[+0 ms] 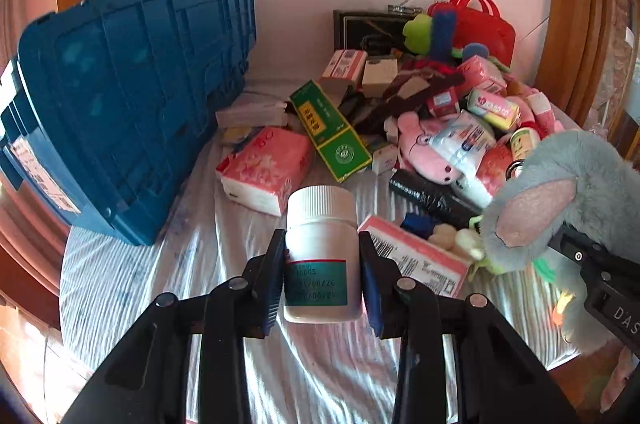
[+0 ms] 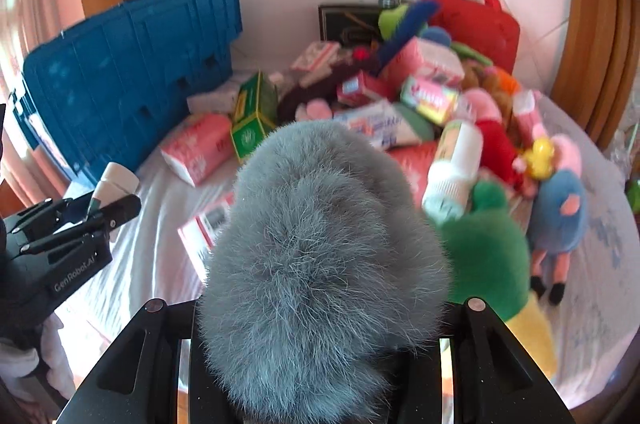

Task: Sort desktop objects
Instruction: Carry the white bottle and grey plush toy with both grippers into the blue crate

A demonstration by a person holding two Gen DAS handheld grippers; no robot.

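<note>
My left gripper is shut on a white pill bottle with a ribbed cap and a teal label, held upright above the white cloth. The same bottle and left gripper show at the left edge of the right wrist view. My right gripper is shut on a fluffy grey plush toy, whose fur hides the fingertips. In the left wrist view that grey plush toy shows a pink ear at the right, just above the right gripper's black body.
A blue plastic crate leans at the left against the tiled wall. Behind it lies a pile: a pink tissue pack, a green box, a red bag, plush toys and small boxes. A green plush lies at the right.
</note>
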